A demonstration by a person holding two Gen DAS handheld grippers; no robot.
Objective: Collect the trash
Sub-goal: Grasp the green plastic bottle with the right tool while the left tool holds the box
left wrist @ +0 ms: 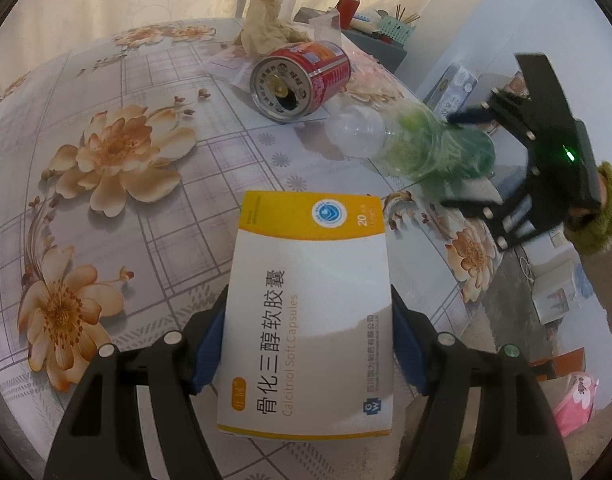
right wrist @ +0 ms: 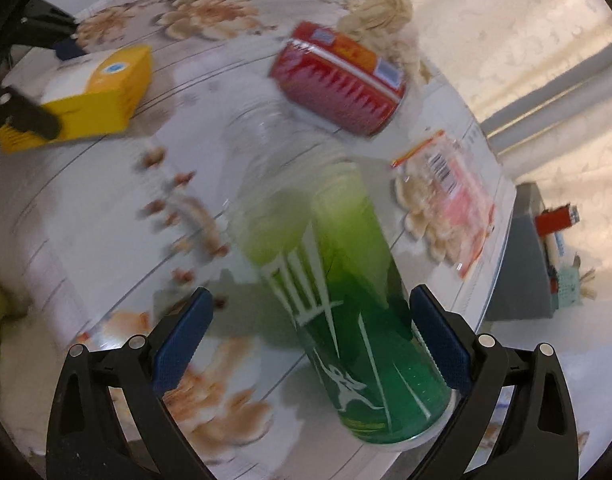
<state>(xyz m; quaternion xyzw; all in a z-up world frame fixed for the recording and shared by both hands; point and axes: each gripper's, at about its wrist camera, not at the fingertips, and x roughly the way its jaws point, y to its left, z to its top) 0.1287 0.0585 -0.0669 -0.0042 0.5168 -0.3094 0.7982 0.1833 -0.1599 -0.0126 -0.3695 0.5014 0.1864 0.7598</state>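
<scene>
The left gripper [left wrist: 309, 344] has its blue-padded fingers [left wrist: 208, 354] closed on the sides of a white and yellow cardboard medicine box [left wrist: 309, 312], which is held above the flower-patterned bench [left wrist: 118, 152]. The grip sits on the near part of the box, so the far yellow end overhangs; I judge that a quick swing could pivot the box between the pads and let it slide out.

The right gripper [right wrist: 311, 334] has its fingers spread wide around a clear plastic bottle with a green label [right wrist: 345, 320] that lies on its side near the bench edge. The right pad [right wrist: 437, 338] looks to be against or just beside the bottle, while the left pad [right wrist: 182, 338] stands apart from it. The right view is blurred, so exact contact cannot be told. The risks here, as I see them: the bottle is round, light and probably empty, so an uneven close could push it sideways and roll it off the edge, or squeeze it flat and make it shoot out forward.

A red drink can with a silver top [left wrist: 302, 80] lies on its side just beyond the bottle, near a crumpled beige cloth or bag [left wrist: 266, 24] and a clear pink-printed plastic wrapper [right wrist: 449, 200]. A bottle shoved forward could knock the can rolling too
</scene>
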